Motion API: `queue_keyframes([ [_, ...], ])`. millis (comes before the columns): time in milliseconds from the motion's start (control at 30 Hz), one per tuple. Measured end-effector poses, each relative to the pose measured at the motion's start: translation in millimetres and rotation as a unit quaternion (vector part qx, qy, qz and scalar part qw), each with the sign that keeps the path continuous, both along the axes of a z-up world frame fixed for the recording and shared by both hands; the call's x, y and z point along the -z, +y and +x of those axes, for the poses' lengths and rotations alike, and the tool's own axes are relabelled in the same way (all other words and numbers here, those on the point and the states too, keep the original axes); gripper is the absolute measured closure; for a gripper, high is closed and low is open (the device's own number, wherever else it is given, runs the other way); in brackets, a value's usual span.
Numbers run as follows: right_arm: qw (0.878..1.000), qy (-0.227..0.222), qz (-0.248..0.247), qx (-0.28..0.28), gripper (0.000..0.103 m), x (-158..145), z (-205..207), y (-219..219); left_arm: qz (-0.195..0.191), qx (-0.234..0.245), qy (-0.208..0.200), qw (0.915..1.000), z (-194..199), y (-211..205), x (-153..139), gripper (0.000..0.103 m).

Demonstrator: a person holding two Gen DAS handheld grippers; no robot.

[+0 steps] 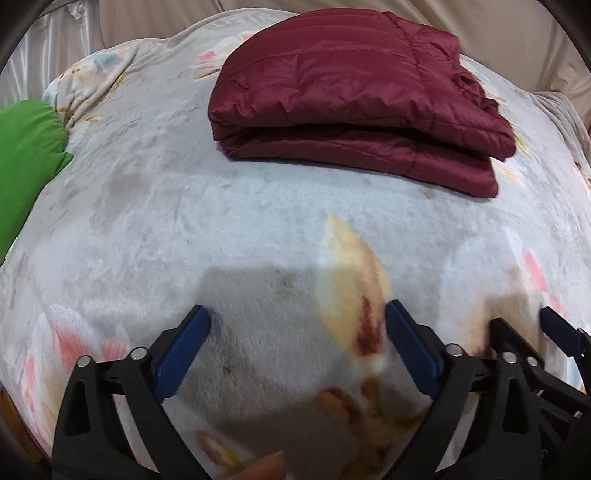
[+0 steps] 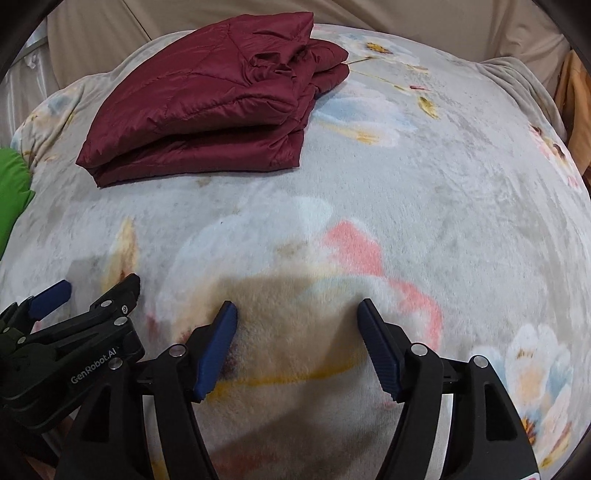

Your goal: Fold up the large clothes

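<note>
A dark red quilted jacket (image 1: 351, 99) lies folded into a thick stack at the far side of the bed; the right wrist view shows the jacket (image 2: 207, 110) at upper left. My left gripper (image 1: 297, 312) hovers open over bare blanket well short of it, nothing between its blue pads. My right gripper (image 2: 297, 308) is likewise open over the blanket, with nothing between its pads. The two grippers are side by side: the right gripper (image 1: 524, 321) shows at the left view's lower right, the left gripper (image 2: 98, 284) at the right view's lower left.
A pale grey floral fleece blanket (image 1: 155, 229) covers the bed. A bright green garment (image 1: 26, 158) lies at the left edge. Beige fabric (image 2: 406, 22) hangs behind the bed, and something orange (image 2: 576, 92) sits at the far right.
</note>
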State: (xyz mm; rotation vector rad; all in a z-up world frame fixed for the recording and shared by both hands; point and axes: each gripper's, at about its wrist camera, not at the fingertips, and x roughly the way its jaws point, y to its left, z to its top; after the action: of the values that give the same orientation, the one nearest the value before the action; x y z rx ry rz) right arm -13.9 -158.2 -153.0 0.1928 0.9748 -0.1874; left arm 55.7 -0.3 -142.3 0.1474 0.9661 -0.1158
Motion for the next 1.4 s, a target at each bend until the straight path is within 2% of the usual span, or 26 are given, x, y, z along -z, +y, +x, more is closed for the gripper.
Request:
queue_keyframes([
  [133, 1.000, -0.014, -0.005, 0.001, 0.030, 2.7, 0.9, 0.1, -0.001, -0.001, -0.018, 0.9998, 2.3, 0.3, 1.9, 0.005],
  [467, 0.999, -0.048, -0.012, 0.006, 0.028, 8.0, -4.3, -1.4, -0.008, -0.005, -0.033, 0.9994, 3.2, 2.0, 2.9, 0.005],
  [1400, 0.999, -0.047, -0.013, 0.018, 0.024, 8.2, 0.3, 0.5, -0.010, -0.021, -0.034, 0.9991, 9.2, 2.9, 2.9, 0.005],
])
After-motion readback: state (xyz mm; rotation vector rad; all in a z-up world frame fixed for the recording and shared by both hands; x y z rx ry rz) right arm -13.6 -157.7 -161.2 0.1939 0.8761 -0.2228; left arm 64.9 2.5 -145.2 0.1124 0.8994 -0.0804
